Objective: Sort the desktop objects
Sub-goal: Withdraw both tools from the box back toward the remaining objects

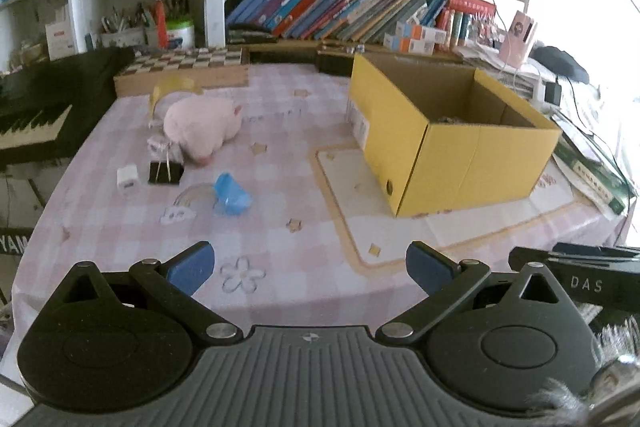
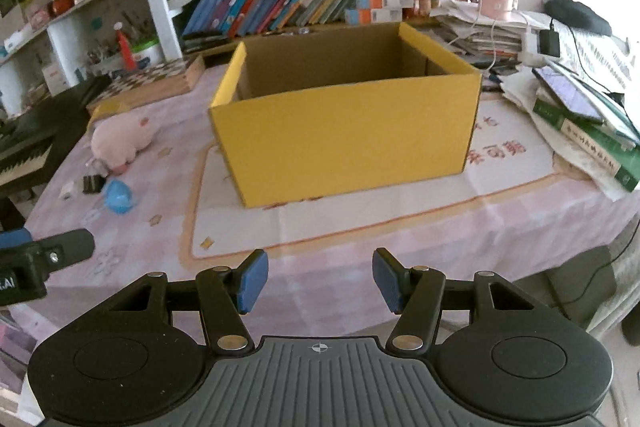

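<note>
Both my grippers hang over the near edge of the table (image 1: 304, 131), which wears a pink checked cloth, and neither holds anything. My left gripper (image 1: 310, 269) has its blue pads spread wide with only cloth showing between them; my right gripper (image 2: 320, 281) has its pads apart too, less widely, and again nothing sits in the gap. The yellow cardboard box (image 2: 348, 139) stands open-topped on a pale mat (image 2: 400, 207) toward the right side of the table, straight ahead of my right fingers (its inside is mostly dark from here, so I cannot tell what lies in it). The small things to sort are grouped toward the left edge: a pink plush toy (image 1: 202, 127) lying on its side, a yellow roll of tape (image 1: 170, 91) just behind it, a black binder clip (image 1: 165, 171) in front of it, a white charger cube (image 1: 128, 180) beside the clip, and a blue plastic piece (image 1: 232, 194) nearest me. At the far left corner sits a wooden chessboard box (image 1: 188, 69), with a keyboard (image 1: 34, 119) beyond the left edge and books (image 2: 592, 143) stacked along the right edge.
</note>
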Action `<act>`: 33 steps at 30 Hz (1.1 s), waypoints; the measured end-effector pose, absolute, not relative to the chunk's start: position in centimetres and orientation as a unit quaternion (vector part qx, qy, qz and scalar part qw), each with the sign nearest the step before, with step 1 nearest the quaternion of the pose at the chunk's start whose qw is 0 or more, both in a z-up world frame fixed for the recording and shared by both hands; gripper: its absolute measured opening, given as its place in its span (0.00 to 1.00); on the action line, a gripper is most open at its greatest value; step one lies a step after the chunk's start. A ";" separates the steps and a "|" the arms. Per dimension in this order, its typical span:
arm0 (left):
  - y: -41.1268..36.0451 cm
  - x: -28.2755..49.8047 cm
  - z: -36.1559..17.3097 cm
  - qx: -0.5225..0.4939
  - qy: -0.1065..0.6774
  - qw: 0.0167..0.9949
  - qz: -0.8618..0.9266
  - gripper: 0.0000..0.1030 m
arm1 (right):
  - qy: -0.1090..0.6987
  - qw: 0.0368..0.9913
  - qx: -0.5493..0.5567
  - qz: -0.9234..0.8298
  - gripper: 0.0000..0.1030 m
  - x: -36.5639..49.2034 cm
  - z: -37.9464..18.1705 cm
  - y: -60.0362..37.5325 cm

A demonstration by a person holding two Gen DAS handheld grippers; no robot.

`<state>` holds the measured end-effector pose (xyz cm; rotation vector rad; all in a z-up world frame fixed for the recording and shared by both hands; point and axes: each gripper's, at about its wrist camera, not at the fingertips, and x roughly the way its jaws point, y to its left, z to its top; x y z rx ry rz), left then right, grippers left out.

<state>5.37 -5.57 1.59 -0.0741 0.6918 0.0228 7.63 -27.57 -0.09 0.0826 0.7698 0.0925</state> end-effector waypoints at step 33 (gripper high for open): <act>1.7 -0.3 0.9 -0.048 0.347 0.936 0.040 1.00 | 0.396 0.913 0.007 0.099 0.60 3.6 -1.0 -18.4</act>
